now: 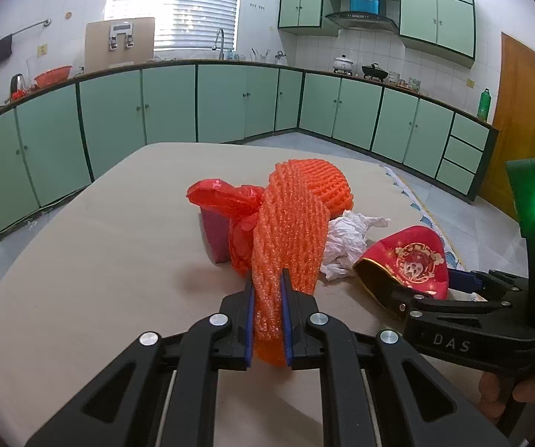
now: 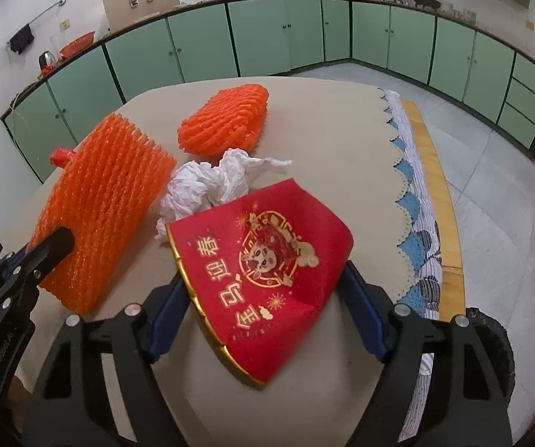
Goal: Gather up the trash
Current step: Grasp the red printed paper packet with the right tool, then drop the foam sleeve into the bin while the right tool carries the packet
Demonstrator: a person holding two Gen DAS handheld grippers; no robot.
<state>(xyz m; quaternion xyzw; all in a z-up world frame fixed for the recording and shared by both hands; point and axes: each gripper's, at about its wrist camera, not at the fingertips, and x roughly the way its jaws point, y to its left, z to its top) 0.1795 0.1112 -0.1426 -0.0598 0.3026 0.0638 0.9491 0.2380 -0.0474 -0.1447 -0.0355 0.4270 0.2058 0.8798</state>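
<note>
Left wrist view: left claw (image 1: 267,320) clamped on an orange foam net (image 1: 286,231), lifted off the beige tabletop (image 1: 99,260). Beside it, crumpled white paper (image 1: 345,238), red plastic bag (image 1: 230,201), second foam net (image 2: 226,123). Right wrist view: right claw (image 2: 263,309) spread wide around a red envelope (image 2: 263,260), not pinching.

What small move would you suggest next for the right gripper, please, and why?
Probably shut the right gripper on the red printed paper packet. The packet lies between its open blue-padded fingers, not yet pinched, while the left gripper is already shut on the orange foam mesh sleeve, so that hand is taken.
</note>
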